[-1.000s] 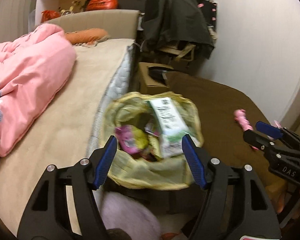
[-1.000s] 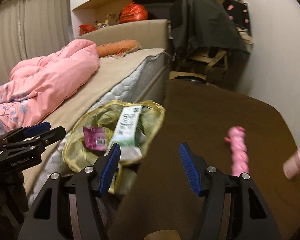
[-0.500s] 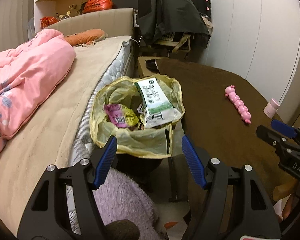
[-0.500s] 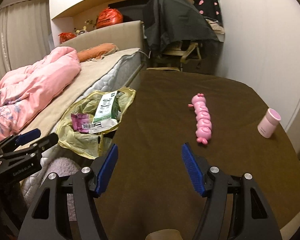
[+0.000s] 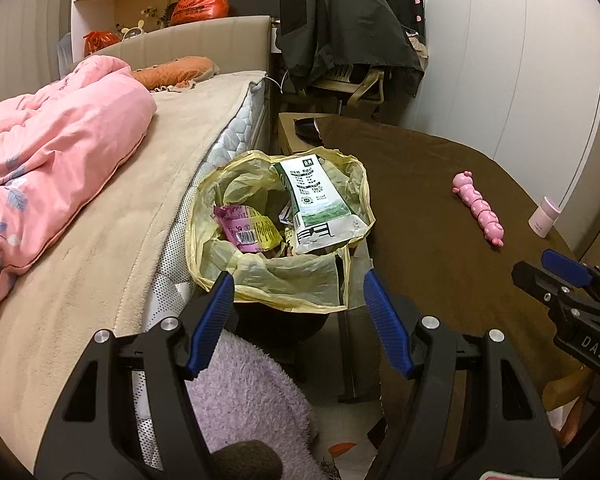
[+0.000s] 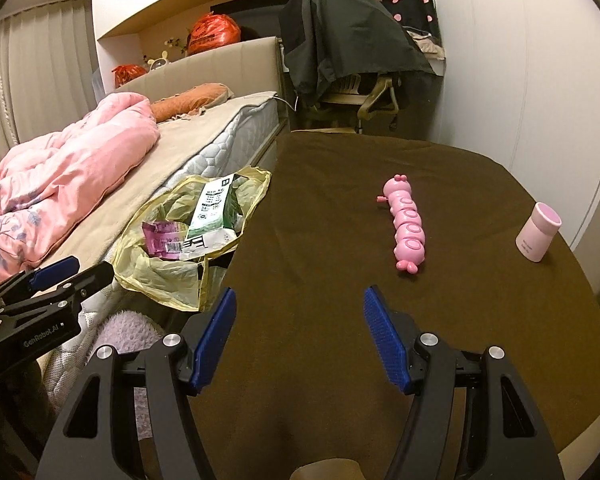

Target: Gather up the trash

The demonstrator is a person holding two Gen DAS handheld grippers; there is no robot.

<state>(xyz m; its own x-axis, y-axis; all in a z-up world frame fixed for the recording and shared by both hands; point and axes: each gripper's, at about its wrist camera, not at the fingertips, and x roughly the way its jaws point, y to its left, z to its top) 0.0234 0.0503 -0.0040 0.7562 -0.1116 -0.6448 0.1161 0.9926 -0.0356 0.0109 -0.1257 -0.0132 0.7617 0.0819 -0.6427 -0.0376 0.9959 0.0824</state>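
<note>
A bin lined with a yellow bag (image 5: pixel 284 284) stands between the bed and the table; it also shows in the right wrist view (image 6: pixel 156 276). In it lie a white-and-green carton (image 5: pixel 316 204) and a pink-and-yellow wrapper (image 5: pixel 246 230). My left gripper (image 5: pixel 300 324) is open and empty, just short of the bin's near rim. My right gripper (image 6: pixel 300 336) is open and empty over the brown table (image 6: pixel 340 208). On the table lie a pink caterpillar toy (image 6: pixel 406 228) and a small pink bottle (image 6: pixel 538 236).
A bed (image 5: pixel 112 216) with a pink quilt (image 5: pixel 48 152) runs along the left. A fluffy purple thing (image 5: pixel 244 400) lies below the left gripper. A chair draped with a dark jacket (image 6: pixel 352 40) stands behind the table. The wall is close on the right.
Both grippers have pulled back from the bin. The right gripper's view has swung right over the table, so the toy and the bottle now show fully. Both jaws stayed open.
</note>
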